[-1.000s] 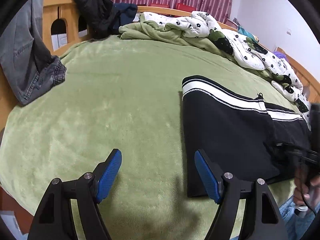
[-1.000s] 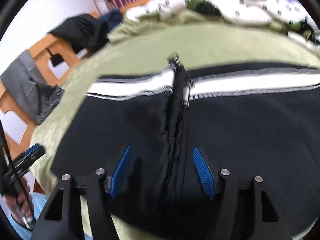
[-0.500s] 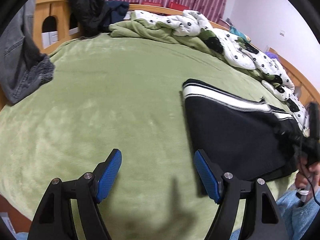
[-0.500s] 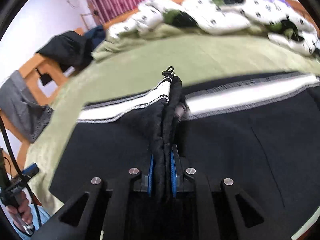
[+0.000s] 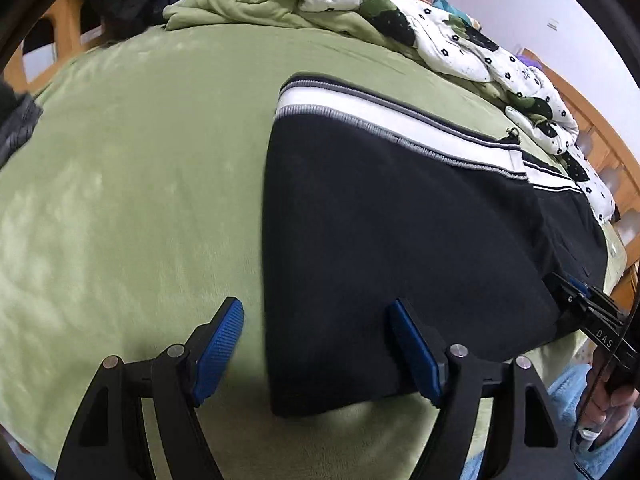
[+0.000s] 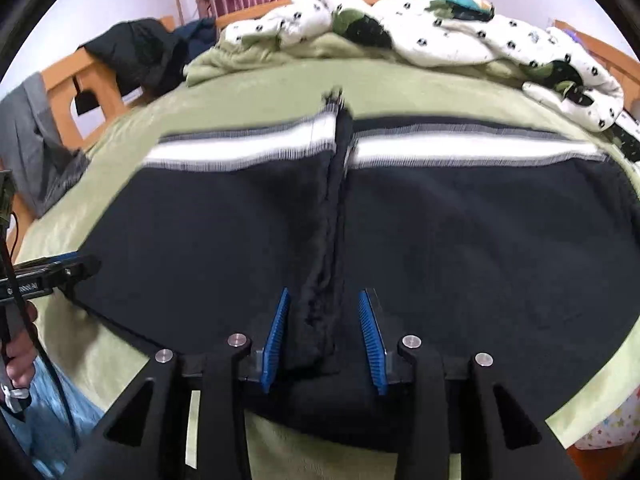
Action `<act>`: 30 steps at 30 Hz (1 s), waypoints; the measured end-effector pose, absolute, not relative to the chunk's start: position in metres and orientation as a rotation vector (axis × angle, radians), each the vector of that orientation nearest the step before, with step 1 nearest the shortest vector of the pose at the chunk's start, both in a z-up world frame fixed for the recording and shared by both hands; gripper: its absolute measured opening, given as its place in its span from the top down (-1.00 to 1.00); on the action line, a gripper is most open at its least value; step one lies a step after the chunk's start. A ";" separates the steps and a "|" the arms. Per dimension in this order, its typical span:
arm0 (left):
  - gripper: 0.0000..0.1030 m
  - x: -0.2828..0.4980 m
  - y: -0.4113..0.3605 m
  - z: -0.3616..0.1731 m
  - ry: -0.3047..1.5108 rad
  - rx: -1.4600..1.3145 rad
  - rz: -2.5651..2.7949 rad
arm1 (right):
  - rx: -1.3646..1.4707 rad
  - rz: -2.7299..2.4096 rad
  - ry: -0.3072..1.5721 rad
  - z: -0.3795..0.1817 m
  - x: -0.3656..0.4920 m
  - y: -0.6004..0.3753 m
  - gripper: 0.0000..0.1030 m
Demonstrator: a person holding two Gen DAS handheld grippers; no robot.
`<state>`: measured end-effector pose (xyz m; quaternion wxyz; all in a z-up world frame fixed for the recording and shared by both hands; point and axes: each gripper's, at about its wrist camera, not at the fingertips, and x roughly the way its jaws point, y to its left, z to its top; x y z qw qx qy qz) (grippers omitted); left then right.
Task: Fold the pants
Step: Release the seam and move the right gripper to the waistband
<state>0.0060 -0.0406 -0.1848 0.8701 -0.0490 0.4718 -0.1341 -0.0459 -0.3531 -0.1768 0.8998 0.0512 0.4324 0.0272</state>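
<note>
Black pants point(image 5: 400, 220) with a white and grey striped waistband point(image 5: 360, 116) lie flat on the green blanket point(image 5: 140, 160). My left gripper point(image 5: 316, 348) is open wide and still opening, straddling the pants' near left edge, one pad over blanket and one over black cloth. In the right wrist view, the pants point(image 6: 200, 240) have a raised ridge of cloth point(image 6: 320, 280) along the middle seam. My right gripper point(image 6: 324, 336) stands around that ridge with its jaws opening, the pads off the cloth. Each gripper shows in the other's view: left gripper point(image 6: 52, 272), right gripper point(image 5: 588, 312).
A crumpled white spotted quilt point(image 6: 440, 32) and green bedding are piled along the far side. A dark jacket point(image 6: 136, 52) and a grey garment point(image 6: 28, 120) hang on the wooden bed frame point(image 6: 64, 76) at left. A person's hand point(image 6: 20, 344) holds the left gripper.
The right gripper pinched the middle ridge of the pants half a second ago and has now parted its jaws. The left gripper has moved right, onto the pants' left edge.
</note>
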 end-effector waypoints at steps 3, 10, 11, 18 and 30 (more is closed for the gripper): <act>-0.50 0.004 -0.042 -0.181 0.990 -0.088 -0.273 | 0.146 0.054 0.897 -0.175 -0.046 -0.358 0.26; -0.45 0.011 -0.037 -0.160 0.986 -0.071 -0.215 | 0.083 -0.040 0.842 -0.144 -0.054 -0.374 -0.16; -0.44 0.012 -0.036 -0.155 0.970 -0.070 -0.202 | 0.063 -0.059 0.820 -0.137 -0.057 -0.379 -0.25; -0.42 0.044 -0.043 -0.121 0.907 -0.038 -0.157 | 0.024 -0.226 0.736 -0.106 -0.067 -0.442 -0.26; -0.18 0.110 -0.054 -0.127 0.982 -0.001 -0.082 | 0.124 -0.497 0.819 -0.114 -0.084 -0.591 -0.14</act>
